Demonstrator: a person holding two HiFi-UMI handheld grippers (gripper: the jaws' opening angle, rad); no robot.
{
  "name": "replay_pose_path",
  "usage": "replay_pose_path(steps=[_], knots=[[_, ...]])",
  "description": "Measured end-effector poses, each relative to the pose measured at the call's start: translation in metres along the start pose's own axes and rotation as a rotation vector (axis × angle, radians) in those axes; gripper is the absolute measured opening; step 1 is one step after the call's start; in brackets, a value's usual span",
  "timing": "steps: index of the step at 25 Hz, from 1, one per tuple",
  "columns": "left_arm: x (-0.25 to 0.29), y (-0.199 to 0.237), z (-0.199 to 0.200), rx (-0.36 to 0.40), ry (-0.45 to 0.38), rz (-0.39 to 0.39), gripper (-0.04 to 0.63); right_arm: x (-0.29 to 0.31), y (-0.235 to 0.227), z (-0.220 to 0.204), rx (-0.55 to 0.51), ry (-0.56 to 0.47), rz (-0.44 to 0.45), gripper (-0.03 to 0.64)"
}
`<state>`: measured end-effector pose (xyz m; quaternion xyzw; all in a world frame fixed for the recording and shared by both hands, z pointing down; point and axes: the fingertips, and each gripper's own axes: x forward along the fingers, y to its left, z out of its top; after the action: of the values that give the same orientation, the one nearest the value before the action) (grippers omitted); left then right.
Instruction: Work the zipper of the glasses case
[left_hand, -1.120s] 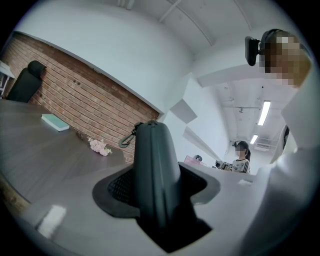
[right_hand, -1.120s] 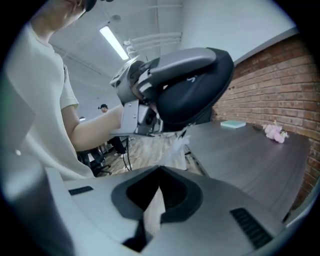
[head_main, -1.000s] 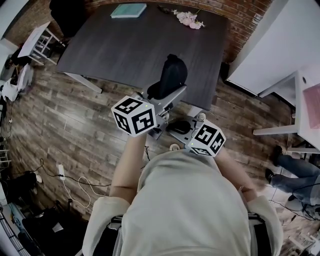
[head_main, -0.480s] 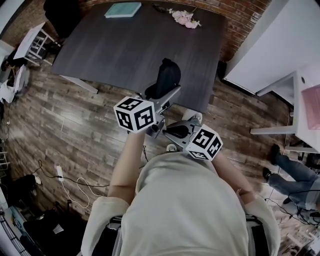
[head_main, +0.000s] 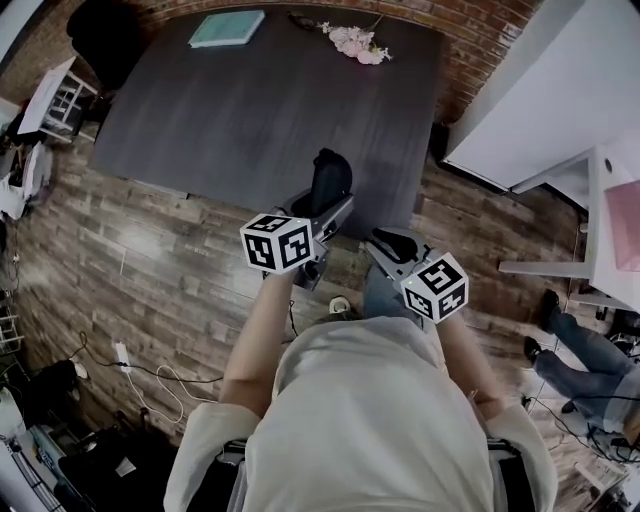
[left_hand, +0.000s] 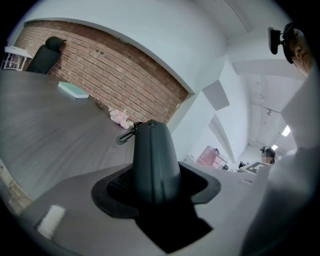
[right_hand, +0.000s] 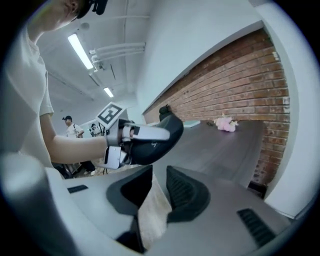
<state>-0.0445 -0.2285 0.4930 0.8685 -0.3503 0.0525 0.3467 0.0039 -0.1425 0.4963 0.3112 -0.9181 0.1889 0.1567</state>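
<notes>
The black glasses case (head_main: 330, 178) stands on end over the near edge of the dark table (head_main: 250, 100). My left gripper (head_main: 322, 212) is shut on its lower end. In the left gripper view the case (left_hand: 152, 155) rises between the jaws, with a dark clip (left_hand: 126, 135) showing beside its top. My right gripper (head_main: 388, 244) hangs to the right of the case and apart from it. Its jaws are opening. In the right gripper view the right gripper (right_hand: 159, 186) has only wooden floor showing in its narrow gap, and the case (right_hand: 159, 141) is beyond it.
A teal book (head_main: 228, 28) and pink flowers (head_main: 352, 40) lie at the table's far edge. A dark chair (head_main: 100, 30) stands at the far left. White furniture (head_main: 560, 90) is to the right, where a person's legs (head_main: 590, 350) show. Cables (head_main: 150, 365) lie on the floor.
My right gripper has drawn away to the right from beneath the case. The left gripper and the case have shifted slightly right and nearer.
</notes>
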Motion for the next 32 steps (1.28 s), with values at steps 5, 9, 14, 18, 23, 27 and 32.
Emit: replay_pose_path(steps=[5,9,14,18,23,27,32], knots=[[0.044,0.024,-0.017,-0.034,0.086,0.024,0.265,0.0,-0.048,0.019,-0.011,-0.036,-0.052,0.027],[0.077,0.043,-0.021,-0.073,0.12,0.055,0.265,0.011,-0.075,0.023,0.018,-0.036,-0.03,0.011],[0.116,0.062,-0.025,-0.078,0.176,0.099,0.267,0.021,-0.107,0.029,0.028,-0.03,-0.029,0.008],[0.142,0.072,-0.029,-0.024,0.228,0.138,0.267,0.024,-0.128,0.029,0.03,-0.017,-0.028,0.006],[0.16,0.085,-0.038,0.022,0.301,0.184,0.268,0.028,-0.142,0.025,0.046,-0.006,-0.024,0.006],[0.162,0.088,-0.035,0.024,0.306,0.192,0.276,0.031,-0.144,0.023,0.05,0.001,-0.018,0.005],[0.153,0.096,-0.024,0.02,0.246,0.227,0.305,0.031,-0.142,0.025,0.041,-0.005,-0.017,0.005]])
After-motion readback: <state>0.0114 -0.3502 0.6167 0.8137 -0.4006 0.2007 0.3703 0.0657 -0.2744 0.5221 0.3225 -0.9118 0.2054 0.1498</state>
